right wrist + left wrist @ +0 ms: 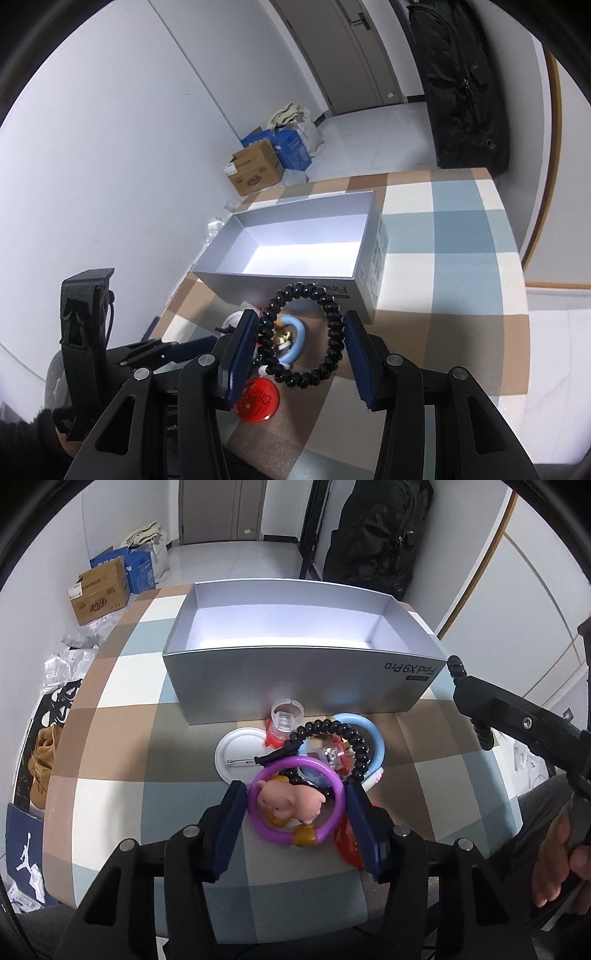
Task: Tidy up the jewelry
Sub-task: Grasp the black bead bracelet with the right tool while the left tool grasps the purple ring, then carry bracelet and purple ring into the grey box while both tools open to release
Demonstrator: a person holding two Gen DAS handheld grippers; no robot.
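A pile of jewelry lies on the checked tablecloth in front of an open silver box [295, 679]. My left gripper [295, 797] is closed around a purple bangle [332, 779] with a pink pig charm [288, 801] inside it. My right gripper [301, 332] holds a black coiled bead bracelet [328, 317] between its pads, raised above the pile. A light blue ring [376, 738], a second black bead bracelet [358, 746], a clear ring [286, 710], a white badge [236, 749] and a red badge [258, 400] lie in the pile.
The silver box [295, 236] has nothing inside and stands just beyond the pile. The table edge [62, 760] drops off on the left toward cardboard boxes [98, 594] and bags on the floor. A black bag [376, 531] hangs behind the table.
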